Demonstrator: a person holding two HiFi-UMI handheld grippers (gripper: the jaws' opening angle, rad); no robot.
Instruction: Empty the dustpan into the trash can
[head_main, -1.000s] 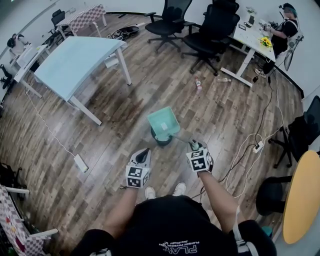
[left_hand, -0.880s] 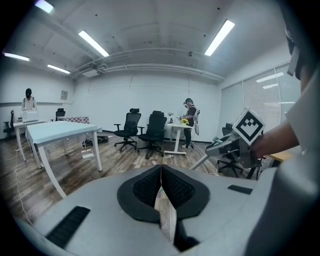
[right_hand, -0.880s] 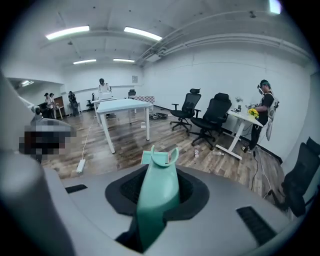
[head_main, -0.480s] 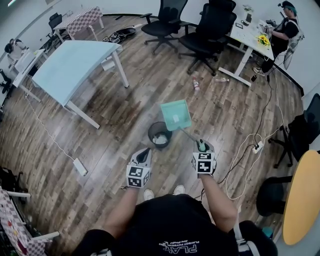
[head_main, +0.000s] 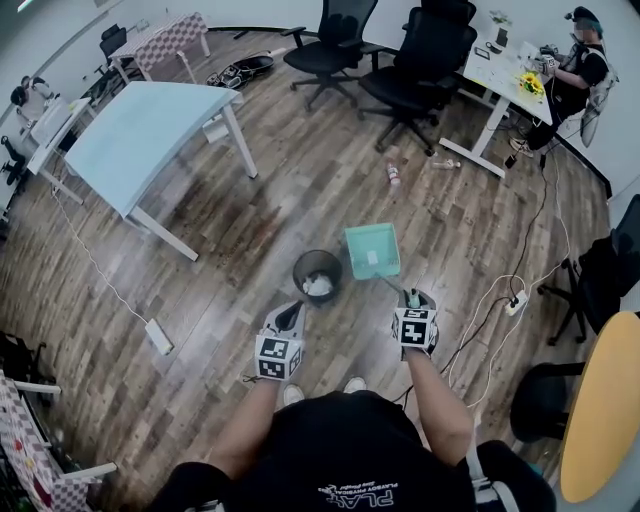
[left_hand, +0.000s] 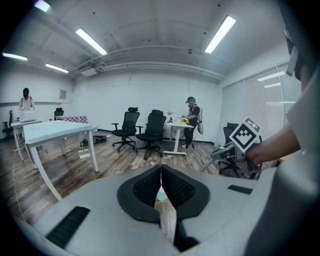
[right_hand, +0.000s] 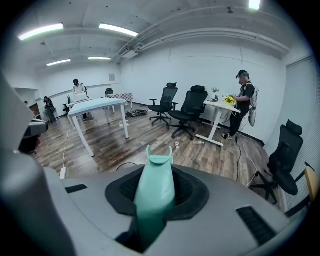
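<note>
The teal dustpan hangs tilted just right of the black trash can, which has white scraps inside. Its thin handle runs back down to my right gripper, which is shut on it. In the right gripper view the teal handle fills the gap between the jaws of the right gripper, and the can's rim peeks out at the left. My left gripper hovers near the can's front side, shut and holding nothing. In the left gripper view the left gripper has its pads together.
A pale blue table stands at the left and black office chairs at the back. A bottle lies on the wood floor. Cables and a power strip run at the right. A person stands by the far desk.
The dustpan has swung from over the trash can to its right side, uncovering the can. The right gripper went right with it. The left gripper shifted a little.
</note>
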